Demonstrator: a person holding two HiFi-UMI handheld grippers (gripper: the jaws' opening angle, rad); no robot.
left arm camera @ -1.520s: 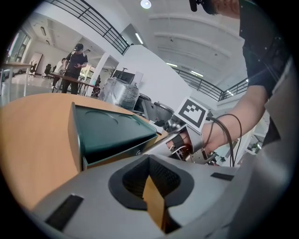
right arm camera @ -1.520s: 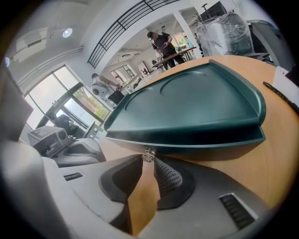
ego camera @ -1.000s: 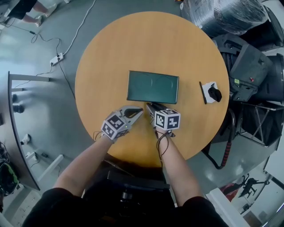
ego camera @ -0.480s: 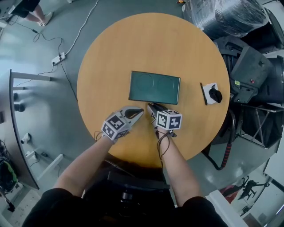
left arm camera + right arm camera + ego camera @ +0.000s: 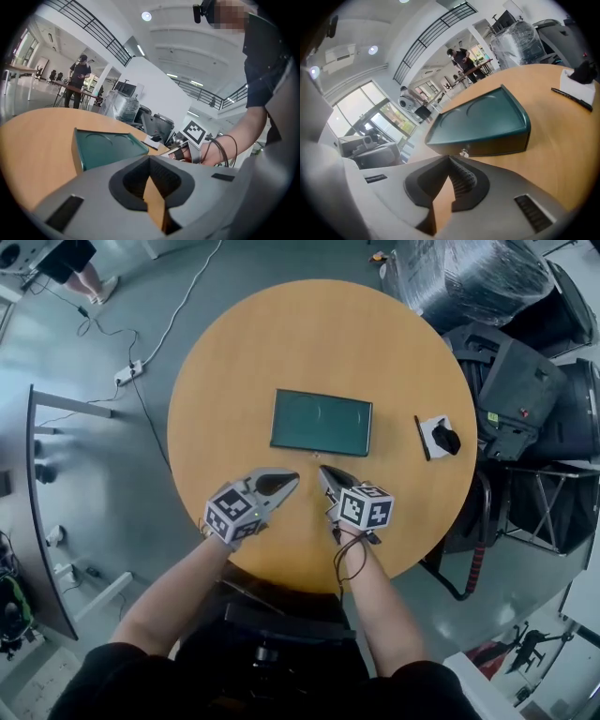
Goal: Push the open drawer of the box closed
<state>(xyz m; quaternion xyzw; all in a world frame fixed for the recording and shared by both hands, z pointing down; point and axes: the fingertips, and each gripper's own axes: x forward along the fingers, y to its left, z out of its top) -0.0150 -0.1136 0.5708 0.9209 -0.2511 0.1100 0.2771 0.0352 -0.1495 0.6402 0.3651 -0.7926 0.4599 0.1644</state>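
Note:
A dark green flat box (image 5: 322, 422) lies at the middle of the round wooden table (image 5: 234, 352). In the right gripper view the box (image 5: 483, 119) shows a flush front with a small metal knob (image 5: 463, 152). My right gripper (image 5: 324, 471) sits just in front of that side, a short gap away; its jaws are closing to a touch, tips together (image 5: 450, 159) with nothing between them. My left gripper (image 5: 291, 477) rests beside it, shut and empty (image 5: 150, 159), pointing at the box's (image 5: 105, 147) near left corner.
A white holder with a black object (image 5: 441, 438) and a thin black strip stand near the table's right edge. Black cases (image 5: 516, 362) and a wrapped pallet (image 5: 469, 277) crowd the floor to the right. A cable and power strip (image 5: 131, 367) lie on the floor at left.
The right gripper has drawn back a little from the box front and stands apart from it. The left gripper has stayed about where it was.

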